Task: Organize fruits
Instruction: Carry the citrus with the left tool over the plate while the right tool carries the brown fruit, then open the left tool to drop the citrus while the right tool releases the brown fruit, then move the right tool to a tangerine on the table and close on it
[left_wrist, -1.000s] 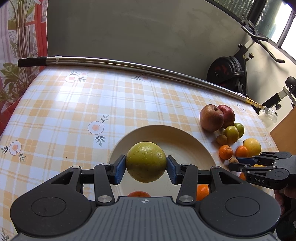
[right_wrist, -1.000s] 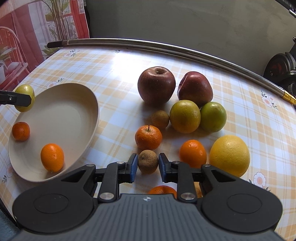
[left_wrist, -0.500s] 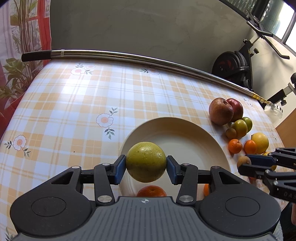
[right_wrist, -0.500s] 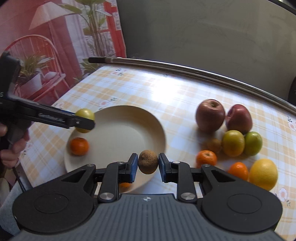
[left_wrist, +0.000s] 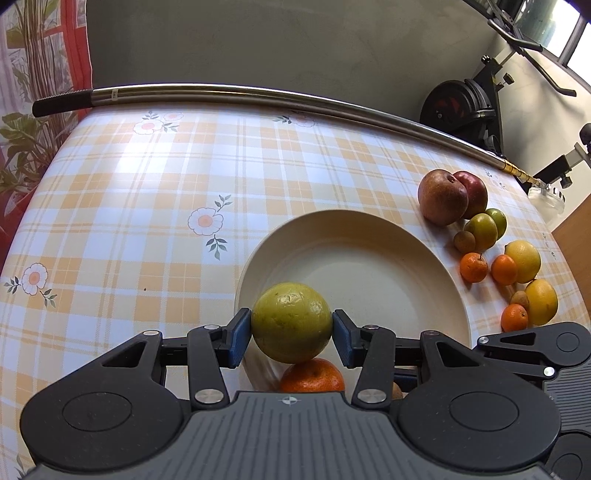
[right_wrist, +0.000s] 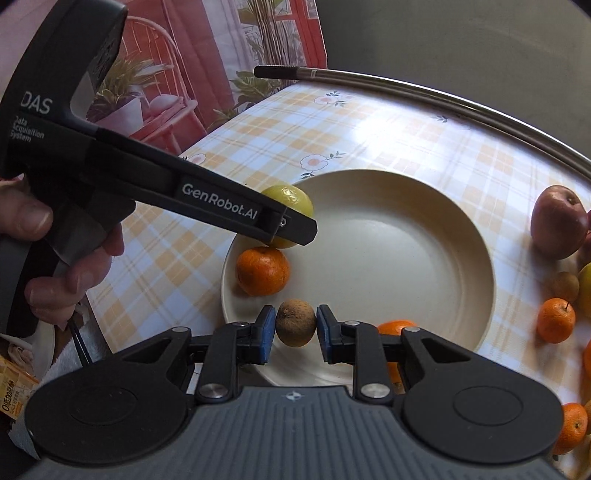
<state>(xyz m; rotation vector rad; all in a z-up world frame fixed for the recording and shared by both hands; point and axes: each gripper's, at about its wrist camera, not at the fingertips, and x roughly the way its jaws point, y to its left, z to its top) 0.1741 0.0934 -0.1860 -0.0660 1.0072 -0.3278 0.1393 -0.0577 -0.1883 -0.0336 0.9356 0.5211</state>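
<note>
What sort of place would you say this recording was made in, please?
Probably a home: a table with a checked floral tablecloth, an exercise bike standing by the wall, and loose fruit beside a cream plate.

Grey wall (left_wrist: 295, 44) behind a table with a checked yellow and white cloth (left_wrist: 147, 192), small flowers printed on it. Long metal pole (left_wrist: 258, 94) along the far edge. Red curtain with plants (right_wrist: 207, 55) on one side. Exercise bike (left_wrist: 469, 103) near a bright window (left_wrist: 550, 22).
</note>
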